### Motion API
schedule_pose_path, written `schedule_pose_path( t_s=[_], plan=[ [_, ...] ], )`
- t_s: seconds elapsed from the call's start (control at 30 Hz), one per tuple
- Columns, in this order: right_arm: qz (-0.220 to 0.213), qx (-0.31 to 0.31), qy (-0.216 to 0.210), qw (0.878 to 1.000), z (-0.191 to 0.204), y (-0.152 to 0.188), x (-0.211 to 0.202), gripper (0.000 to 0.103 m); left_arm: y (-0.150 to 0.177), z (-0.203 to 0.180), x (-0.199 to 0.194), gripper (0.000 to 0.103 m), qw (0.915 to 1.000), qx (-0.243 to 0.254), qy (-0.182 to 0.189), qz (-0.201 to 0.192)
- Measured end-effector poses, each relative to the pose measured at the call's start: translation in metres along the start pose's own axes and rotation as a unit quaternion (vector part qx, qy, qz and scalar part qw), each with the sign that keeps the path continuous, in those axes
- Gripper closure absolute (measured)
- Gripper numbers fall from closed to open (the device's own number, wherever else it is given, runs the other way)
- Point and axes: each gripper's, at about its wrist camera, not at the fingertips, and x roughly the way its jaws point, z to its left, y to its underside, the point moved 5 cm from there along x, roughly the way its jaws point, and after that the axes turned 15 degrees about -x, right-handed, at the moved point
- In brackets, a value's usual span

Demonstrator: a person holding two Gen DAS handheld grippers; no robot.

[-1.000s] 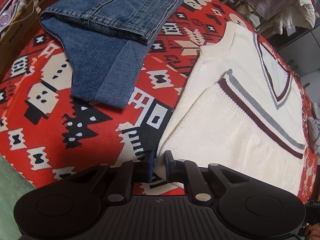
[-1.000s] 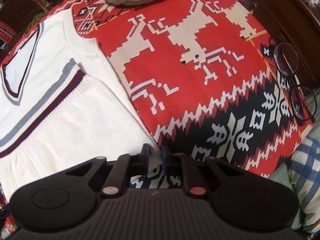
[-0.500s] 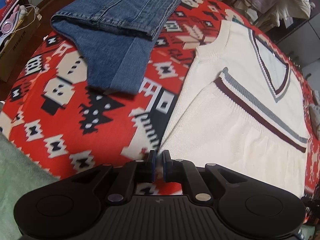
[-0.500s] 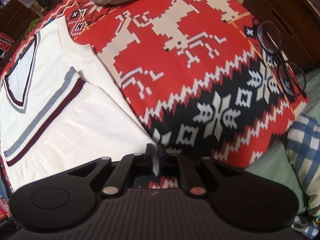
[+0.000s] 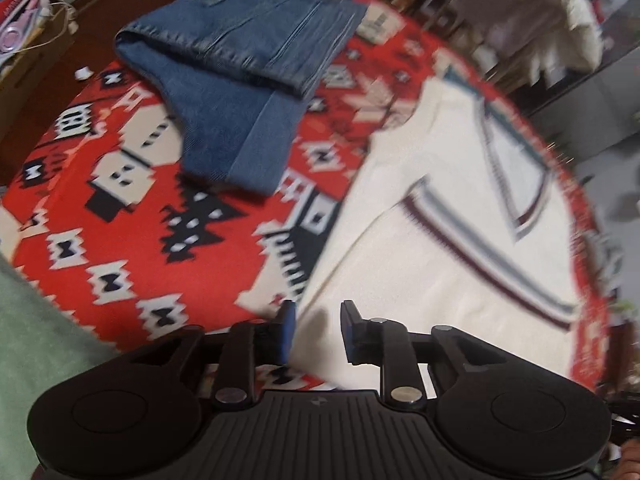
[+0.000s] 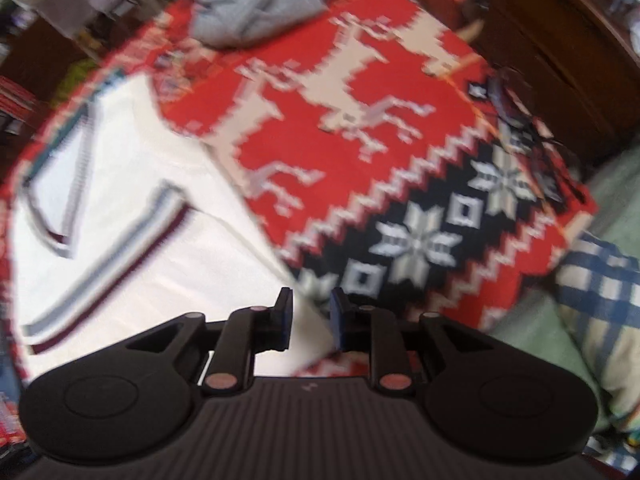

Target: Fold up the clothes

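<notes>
Both sets of jaws were nearly closed half a second ago; both stand apart at a moderate gap now, with nothing gripped. The left gripper [image 5: 316,330] has its fingers straddling the near left corner of the cream sweater [image 5: 452,248], the cloth's edge running up between them. The right gripper [image 6: 310,316] sits the same way at the sweater's [image 6: 160,240] near right corner. Both views are now blurred.

The sweater lies flat on the red patterned cloth [image 5: 120,272] covering the tabletop, its striped hem folded up across the body and the V-neck at the far end. To its left, past a strip of bare cloth, lie folded jeans [image 5: 240,92], apart from the sweater. To its right the red cloth [image 6: 380,152] is open right out to a pair of glasses [image 6: 532,148] near the right edge. A grey garment [image 6: 256,12] sits at the far end. A checked fabric [image 6: 600,300] lies off the near right corner.
</notes>
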Motion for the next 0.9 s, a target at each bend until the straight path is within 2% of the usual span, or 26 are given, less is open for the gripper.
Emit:
schedule_pose_path(
  t_s=[0.1, 0.23, 0.3, 0.5, 0.63, 0.8, 0.9],
  plan=[
    [-0.022, -0.037, -0.016, 0.999, 0.021, -0.005, -0.003, 0.080, -0.001, -0.009, -0.001, 0.079, 0.9998, 0.011, 0.015, -0.009],
    [-0.021, -0.097, -0.017, 0.995, 0.052, -0.012, 0.005, 0.081, -0.002, -0.022, -0.002, 0.079, 0.9988, 0.026, 0.036, -0.021],
    [-0.016, -0.122, -0.007, 0.992, 0.064, -0.013, 0.011, 0.081, -0.002, -0.028, -0.003, 0.076, 0.9980, 0.033, 0.046, -0.027],
    [0.012, -0.175, 0.033, 0.984, 0.088, -0.014, 0.044, 0.081, -0.003, -0.059, 0.017, 0.076, 0.9959, 0.081, 0.033, -0.022],
    [0.010, -0.190, 0.032, 0.981, 0.097, -0.020, 0.059, 0.081, 0.000, -0.075, 0.028, 0.075, 0.9928, 0.116, 0.023, -0.017],
    [0.006, -0.187, 0.021, 0.982, 0.097, -0.028, 0.070, 0.080, -0.001, -0.081, 0.039, 0.067, 0.9918, 0.126, 0.015, -0.014],
    [0.007, -0.179, 0.013, 0.984, 0.095, -0.029, 0.071, 0.075, -0.002, -0.082, 0.041, 0.058, 0.9921, 0.123, 0.021, -0.010]
  ],
)
